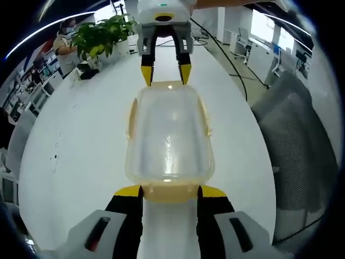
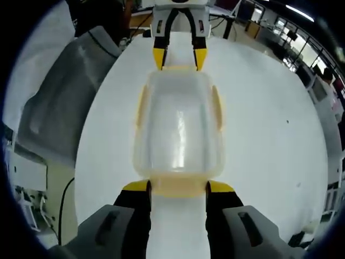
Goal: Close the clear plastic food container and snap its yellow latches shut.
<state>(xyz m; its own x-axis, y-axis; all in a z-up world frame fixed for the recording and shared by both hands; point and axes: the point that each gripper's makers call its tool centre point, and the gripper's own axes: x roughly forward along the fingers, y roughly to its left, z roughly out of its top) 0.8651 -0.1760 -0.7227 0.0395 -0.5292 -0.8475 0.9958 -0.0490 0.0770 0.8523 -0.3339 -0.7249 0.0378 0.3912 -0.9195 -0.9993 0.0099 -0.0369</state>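
A clear plastic food container (image 1: 168, 137) lies lengthwise on the white table (image 1: 81, 140) with its lid resting on top. Yellow latches show along its sides (image 1: 208, 118) and at the near end (image 1: 170, 193). My left gripper (image 1: 170, 191) is open, its yellow tips flanking that near end latch. At the far end my right gripper (image 1: 166, 73) hangs open, tips just above the rim. In the right gripper view the container (image 2: 179, 129) runs away from my right gripper (image 2: 179, 187), whose tips straddle the end latch (image 2: 179, 186). The left gripper (image 2: 179, 58) stands open opposite.
A potted plant (image 1: 102, 35) and a seated person (image 1: 63, 46) are at the table's far left. A grey mesh chair (image 1: 302, 145) stands beside the table edge, also seen as a chair (image 2: 64, 97) in the right gripper view. Cables (image 1: 232, 62) trail across the table.
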